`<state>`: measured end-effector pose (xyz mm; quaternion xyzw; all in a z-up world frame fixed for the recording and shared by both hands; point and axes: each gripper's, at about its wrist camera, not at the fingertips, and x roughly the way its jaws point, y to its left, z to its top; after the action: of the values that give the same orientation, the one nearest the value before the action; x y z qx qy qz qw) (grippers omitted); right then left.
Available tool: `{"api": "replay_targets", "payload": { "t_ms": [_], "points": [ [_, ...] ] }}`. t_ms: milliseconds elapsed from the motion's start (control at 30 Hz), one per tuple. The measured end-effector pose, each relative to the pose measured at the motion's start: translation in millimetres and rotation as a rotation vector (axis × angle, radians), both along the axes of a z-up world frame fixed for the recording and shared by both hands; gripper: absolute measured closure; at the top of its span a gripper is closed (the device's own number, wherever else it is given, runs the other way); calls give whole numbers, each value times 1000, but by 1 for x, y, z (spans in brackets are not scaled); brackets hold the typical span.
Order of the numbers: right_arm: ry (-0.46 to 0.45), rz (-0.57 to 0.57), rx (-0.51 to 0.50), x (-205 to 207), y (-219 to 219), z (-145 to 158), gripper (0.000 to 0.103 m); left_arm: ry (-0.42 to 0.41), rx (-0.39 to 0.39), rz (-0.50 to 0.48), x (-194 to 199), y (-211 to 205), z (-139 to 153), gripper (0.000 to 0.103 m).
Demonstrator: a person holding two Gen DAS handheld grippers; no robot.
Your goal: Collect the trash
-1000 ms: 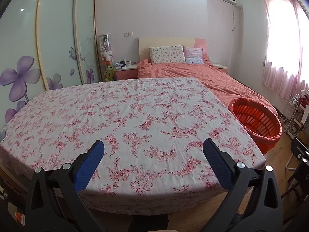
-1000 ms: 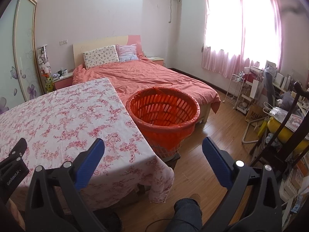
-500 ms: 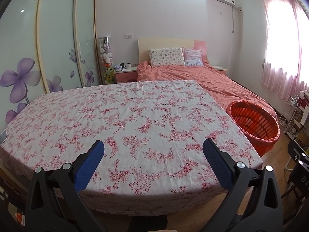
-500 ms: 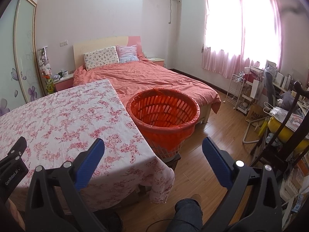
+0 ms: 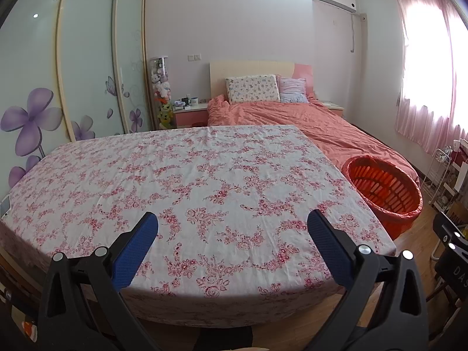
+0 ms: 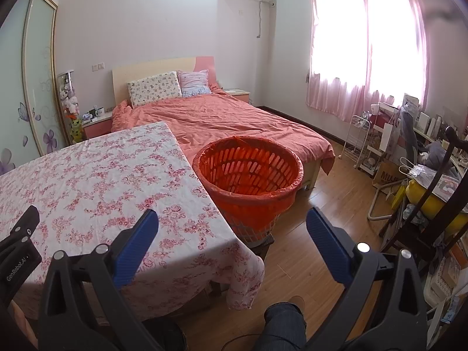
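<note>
Left tool (image 5: 232, 228): held spread above the flowered counter (image 5: 204, 175), nothing gripped | Right tool (image 6: 232, 223): held spread over the counter's right corner, nothing gripped | Orange-lined basket (image 6: 248, 175): stood on the floor between counter and bed (image 6: 234, 120), touching neither tool.

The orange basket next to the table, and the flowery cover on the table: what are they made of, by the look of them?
The orange basket looks like moulded plastic: stiff slotted walls, with a thin glossy orange bag, probably plastic film, folded over its rim. The flowery cover looks like thin woven cloth, maybe cotton: matte, finely creased, hanging limp at the table's corner.
</note>
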<state>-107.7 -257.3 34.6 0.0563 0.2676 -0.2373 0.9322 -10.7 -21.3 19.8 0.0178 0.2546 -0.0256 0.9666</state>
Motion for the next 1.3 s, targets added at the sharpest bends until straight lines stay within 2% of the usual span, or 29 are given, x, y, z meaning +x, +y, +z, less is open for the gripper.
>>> {"api": "replay_targets", "payload": {
  "t_ms": [1300],
  "points": [
    [7, 2, -1, -1, -1, 0, 4, 10, -5, 0, 1, -1, -1, 2]
  ]
}}
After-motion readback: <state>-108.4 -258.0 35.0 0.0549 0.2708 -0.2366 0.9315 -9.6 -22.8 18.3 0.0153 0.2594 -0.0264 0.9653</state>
